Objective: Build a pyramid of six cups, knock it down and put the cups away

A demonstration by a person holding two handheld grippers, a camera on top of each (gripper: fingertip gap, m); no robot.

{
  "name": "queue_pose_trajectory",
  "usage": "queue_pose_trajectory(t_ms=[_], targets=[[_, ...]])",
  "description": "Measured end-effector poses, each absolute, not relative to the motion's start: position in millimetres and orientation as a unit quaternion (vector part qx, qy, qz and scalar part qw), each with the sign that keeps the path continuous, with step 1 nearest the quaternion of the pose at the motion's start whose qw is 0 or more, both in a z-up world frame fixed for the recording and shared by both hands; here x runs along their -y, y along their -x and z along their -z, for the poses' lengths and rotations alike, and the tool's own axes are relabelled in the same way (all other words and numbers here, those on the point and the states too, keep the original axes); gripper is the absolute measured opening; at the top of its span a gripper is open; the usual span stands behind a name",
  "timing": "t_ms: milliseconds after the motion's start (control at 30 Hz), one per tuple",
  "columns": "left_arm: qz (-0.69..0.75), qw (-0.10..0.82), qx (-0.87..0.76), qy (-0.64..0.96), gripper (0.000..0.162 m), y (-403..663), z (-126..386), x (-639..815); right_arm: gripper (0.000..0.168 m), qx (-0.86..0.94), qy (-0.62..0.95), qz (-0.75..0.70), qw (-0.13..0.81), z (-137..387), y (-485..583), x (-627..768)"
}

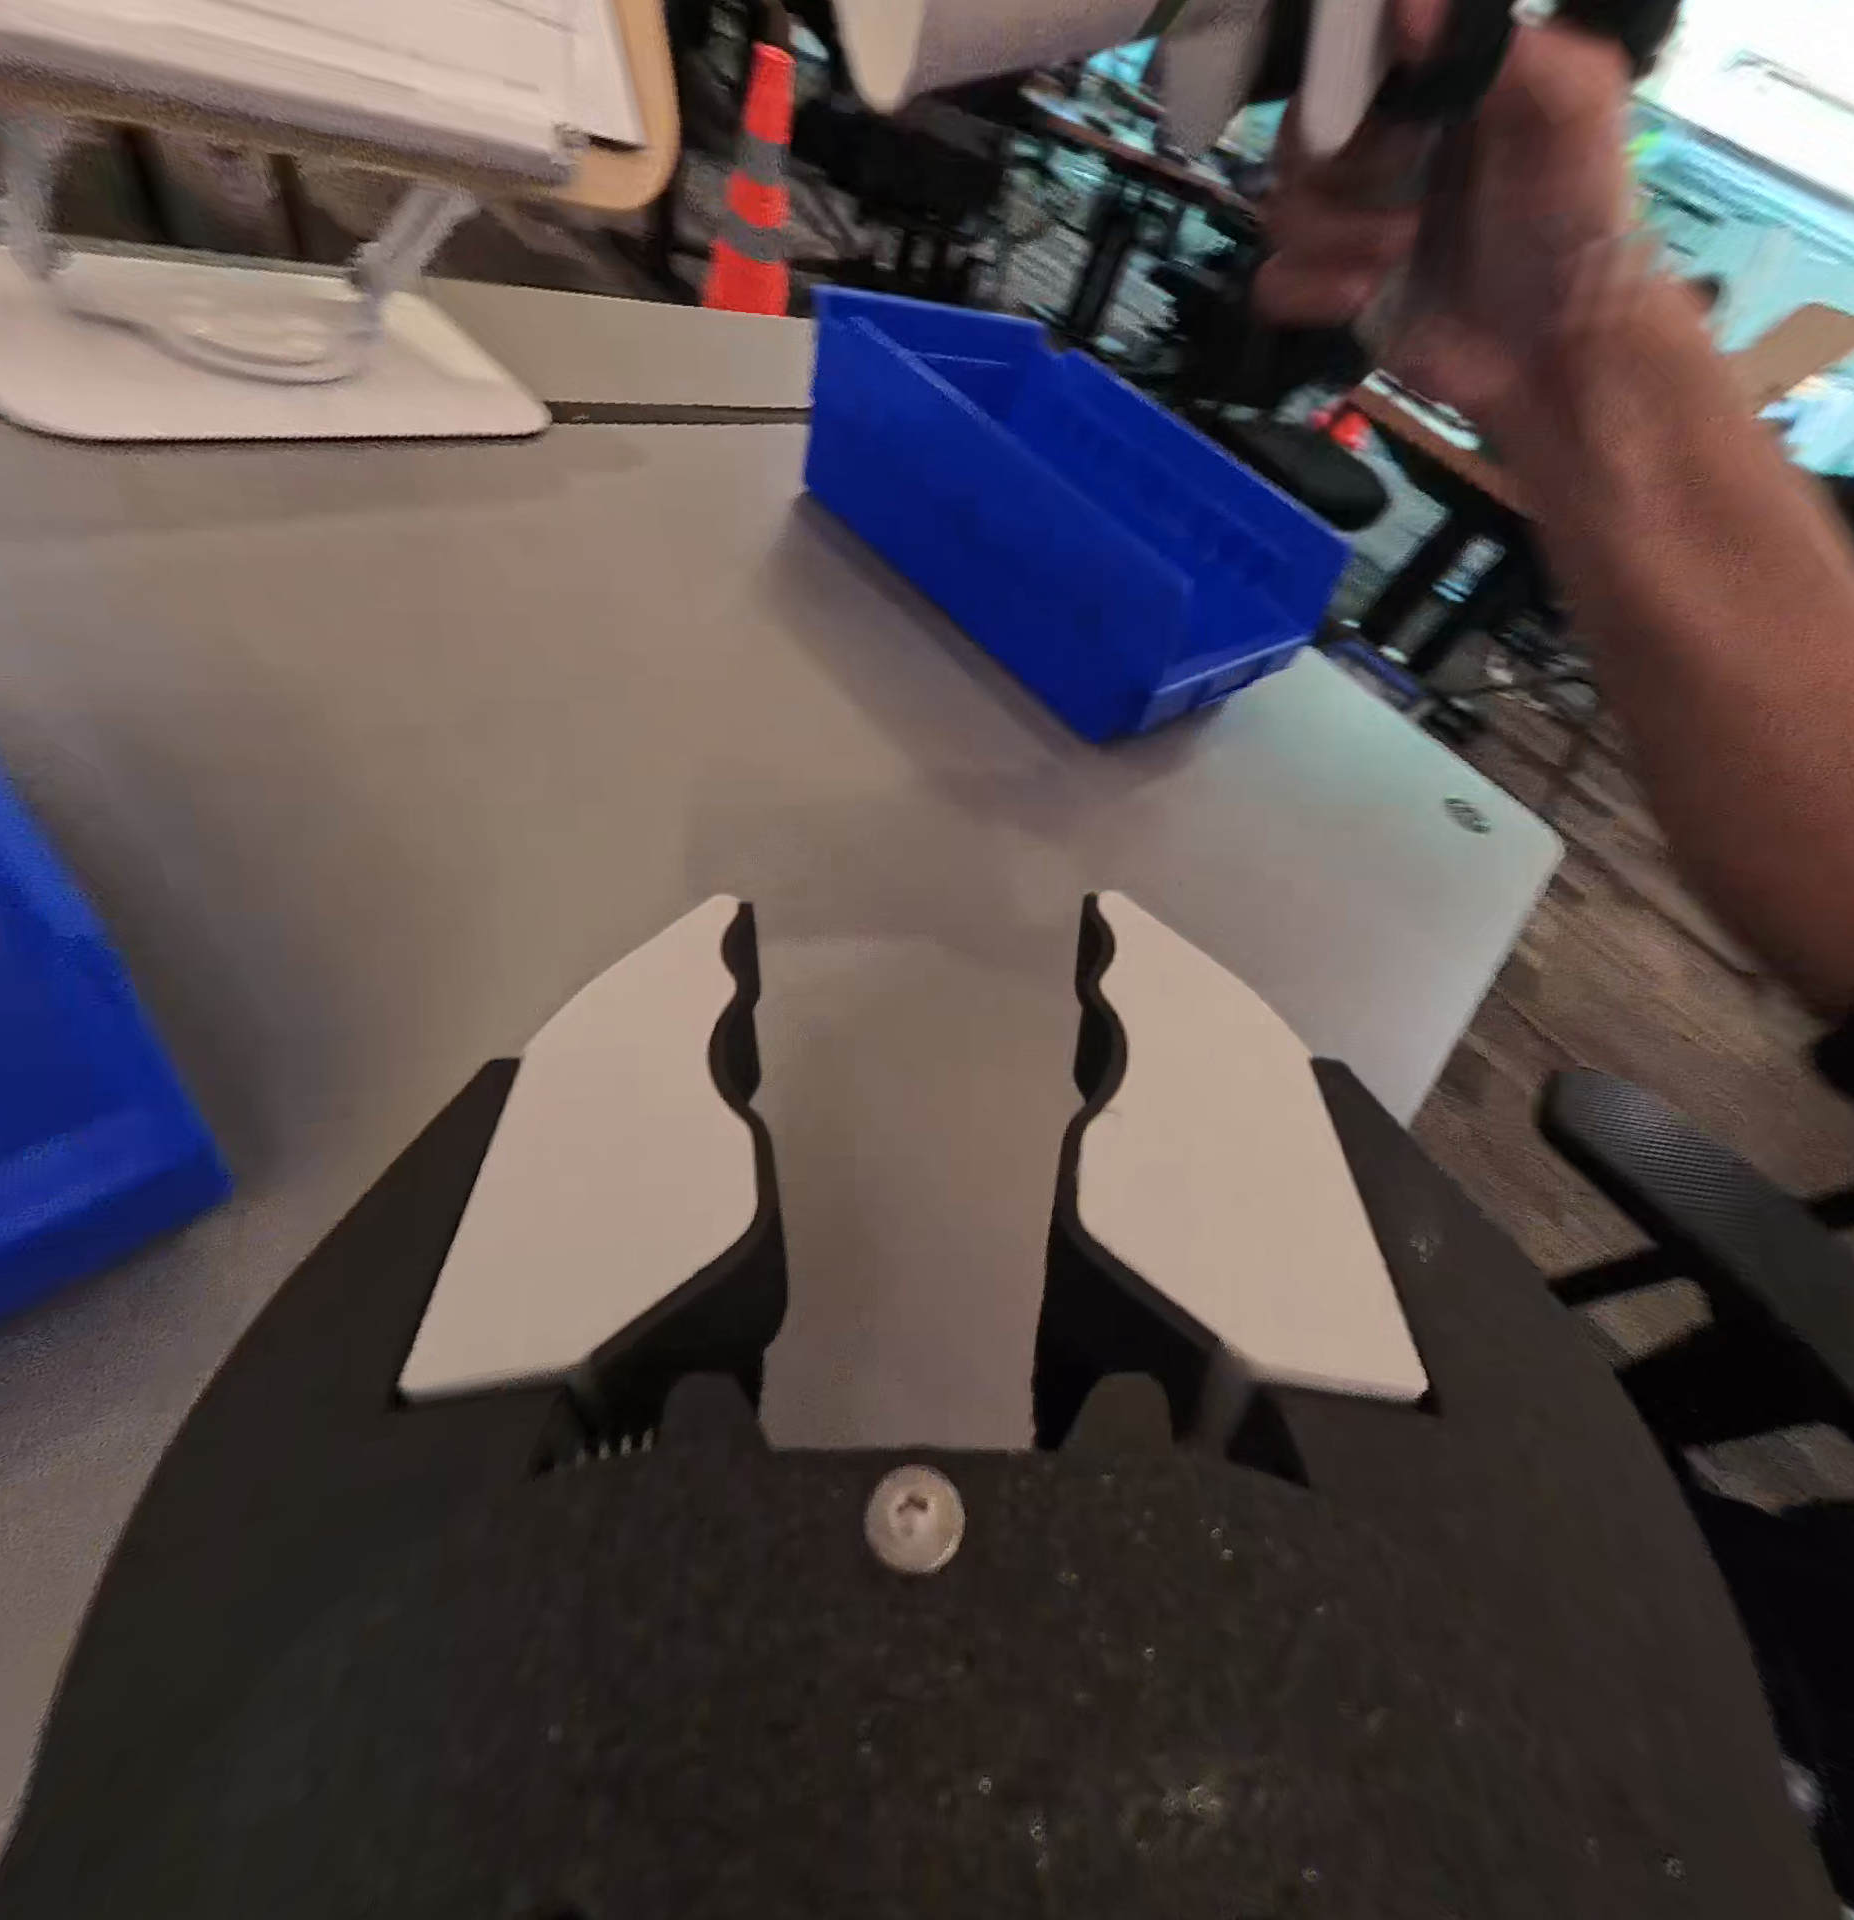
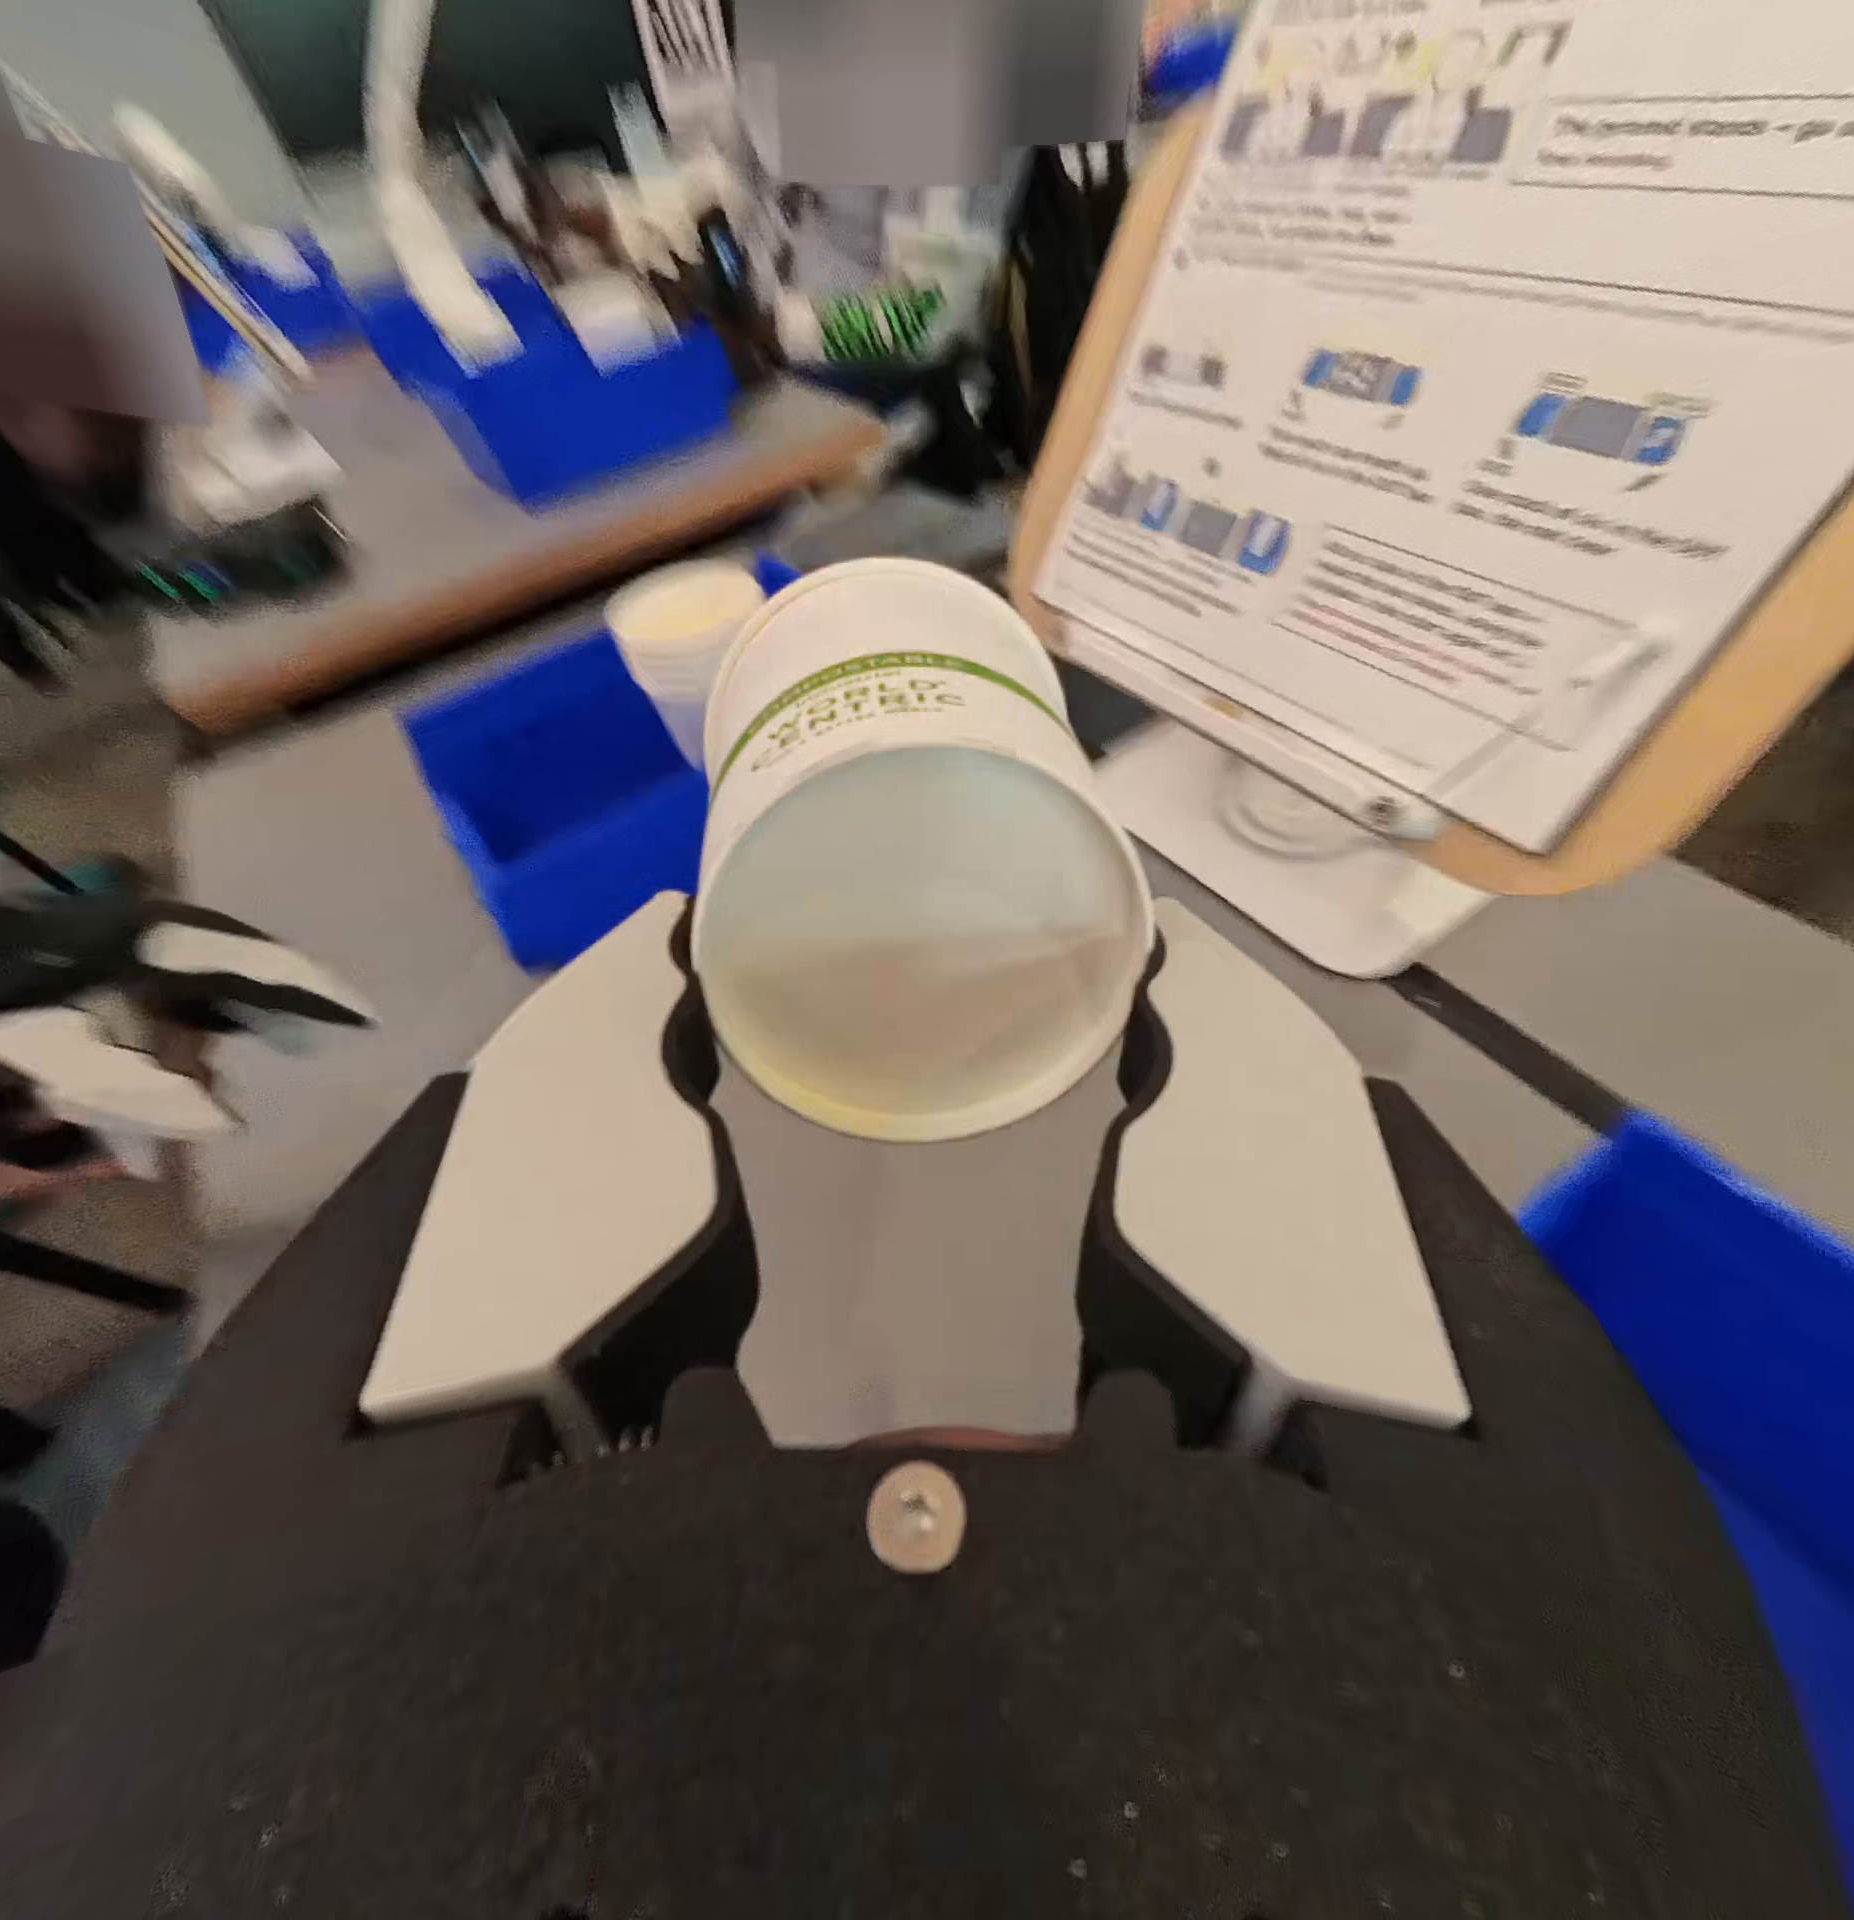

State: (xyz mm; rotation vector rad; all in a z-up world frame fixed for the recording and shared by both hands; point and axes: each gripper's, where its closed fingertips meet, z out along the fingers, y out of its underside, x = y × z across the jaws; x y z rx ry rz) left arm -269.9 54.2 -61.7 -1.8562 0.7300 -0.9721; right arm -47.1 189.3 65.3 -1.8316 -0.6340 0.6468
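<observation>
**A:** Left wrist view first. Our left gripper has its fingers spread with nothing between them, hovering over bare grey counter. Smooth matte top, rounded far corner on the right, lots of free room ahead. A blue plastic bin, hard-sided and rectangular, sits angled near the far right edge. Another blue bin pokes in at the left. Up top right a hand holds the other gripper, all blurred.

**B:** Right wrist view: our right gripper is pinching a white paper cup by its sides, bottom end facing us, tilted. It's got a green band and green printed lettering, which we won't copy. Looks like nested cups, judging by the stacked rims at the far end.

**A:** And behind it?

**B:** More white cups standing in a blue bin. On the right, a clipboard with a printed instruction sheet on a white stand, close to the cup.
</observation>
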Motion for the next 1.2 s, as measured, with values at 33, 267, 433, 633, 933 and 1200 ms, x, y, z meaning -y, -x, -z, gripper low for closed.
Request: queue_pose_trajectory(t_ms=[33, 267, 433, 633, 933, 1200], targets=[[0.38, 0.461, -0.279, 0.752, 0.058, 278.8, 69.5, -51.9, 0.076, 0.288, 0.786, -0.224, 0.499, -64.3, 41.6, -198.4], [0.37, 0.461, -0.259, 0.764, 0.057, 286.7, 92.7, -49.5, 0.077, 0.414, 0.87, -0.019, 0.268, -10.3, 26.3, -240.7], [0.351, 0.439, -0.293, 0.774, 0.056, 274.2, 111.4, -39.6, 0.077, 0.436, 0.888, 0.021, 0.145, 61.4, 26.9, -247.0], [0.357, 0.432, -0.315, 0.766, 0.057, 261.5, 112.5, -28.2, 0.077, 0.449, 0.889, 0.037, 0.082, 108.7, 22.7, -241.0], [0.36, 0.43, -0.319, 0.764, 0.057, 259.7, 111.2, -28.7, 0.078, 0.453, 0.89, 0.036, 0.04, 122.4, 21.0, -233.4], [0.359, 0.42, -0.325, 0.767, 0.058, 257.5, 117.7, -26.5, 0.093, 0.45, 0.887, 0.05, 0.087, 104.5, 10.9, -236.3]])
